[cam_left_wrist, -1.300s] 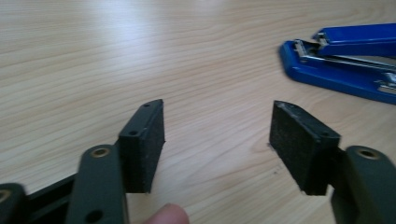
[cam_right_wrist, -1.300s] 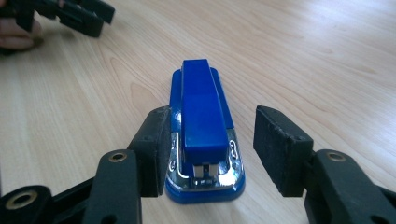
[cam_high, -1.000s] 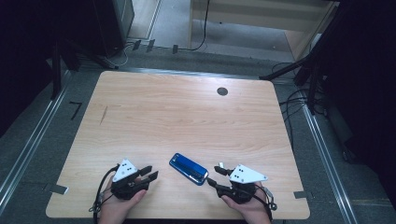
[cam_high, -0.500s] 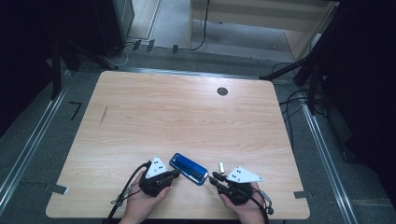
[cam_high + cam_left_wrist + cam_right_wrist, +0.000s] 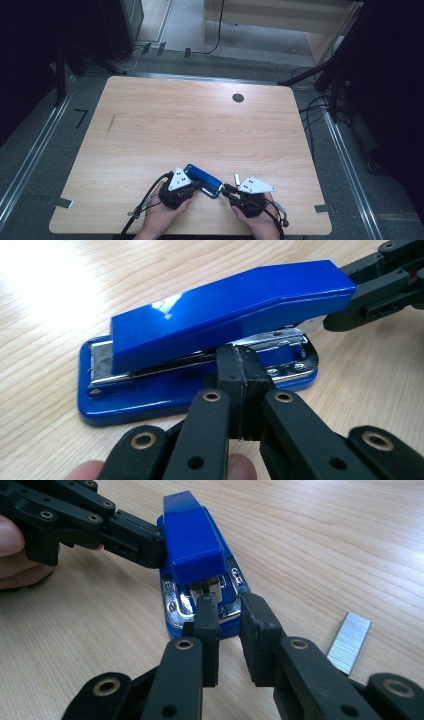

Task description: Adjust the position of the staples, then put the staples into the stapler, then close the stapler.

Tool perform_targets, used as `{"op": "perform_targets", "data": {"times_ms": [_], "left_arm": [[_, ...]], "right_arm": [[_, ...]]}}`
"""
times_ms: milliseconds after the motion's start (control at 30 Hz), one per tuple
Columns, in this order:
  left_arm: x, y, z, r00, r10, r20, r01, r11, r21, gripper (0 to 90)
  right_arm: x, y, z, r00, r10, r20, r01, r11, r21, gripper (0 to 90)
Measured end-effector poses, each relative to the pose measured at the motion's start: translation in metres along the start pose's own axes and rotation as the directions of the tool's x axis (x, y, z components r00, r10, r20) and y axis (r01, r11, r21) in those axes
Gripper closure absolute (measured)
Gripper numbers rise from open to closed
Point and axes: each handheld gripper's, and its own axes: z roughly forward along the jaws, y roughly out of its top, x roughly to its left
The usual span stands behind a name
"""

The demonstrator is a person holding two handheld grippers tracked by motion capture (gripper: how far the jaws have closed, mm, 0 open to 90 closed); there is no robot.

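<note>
A blue stapler lies flat near the table's front edge, between both grippers. My left gripper is shut, pads together with nothing between them, and its tip rests against the stapler's long side. My right gripper sits at the stapler's rear end. Its jaws have just been closing and now stand a narrow gap apart. The metal rear piece lies just ahead of the tips, and I see nothing pinched between them. In the right gripper view the left gripper touches the stapler's side.
A short strip of staples lies on the wooden table just right of the right gripper, also visible from above as the staple strip. A dark round grommet sits near the far edge. Cables run on the floor around the table.
My left gripper slid right across the table from well left of the stapler to its side, and its jaws shut. The right gripper's jaws narrowed at the stapler's rear end.
</note>
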Motion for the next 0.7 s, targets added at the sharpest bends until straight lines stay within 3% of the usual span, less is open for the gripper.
{"op": "perform_targets", "data": {"times_ms": [233,300,567,700], "left_arm": [[0.002,0.0006,0.0003,0.9997,-0.024,-0.007,0.023,0.9996,-0.014,90.0],[0.0027,0.0012,0.0012,0.9993,-0.037,0.008,0.038,0.9992,-0.015,90.0],[0.0028,0.0017,0.0019,0.9993,-0.03,0.022,0.03,0.9995,-0.013,90.0],[0.002,0.0016,0.0018,0.9998,-0.019,0.007,0.019,0.9998,-0.011,90.0]], "right_arm": [[0.0032,0.0027,0.0017,0.9997,-0.011,0.022,0.01,1.0,0.019,78.7],[0.0035,0.0031,0.0024,0.9996,-0.011,0.024,0.011,1.0,0.022,79.5],[0.0039,0.0028,0.0037,0.9994,-0.014,0.03,0.013,0.999,0.031,80.0],[0.0041,0.0025,0.0044,0.9992,-0.013,0.039,0.012,0.999,0.037,79.8]]}}
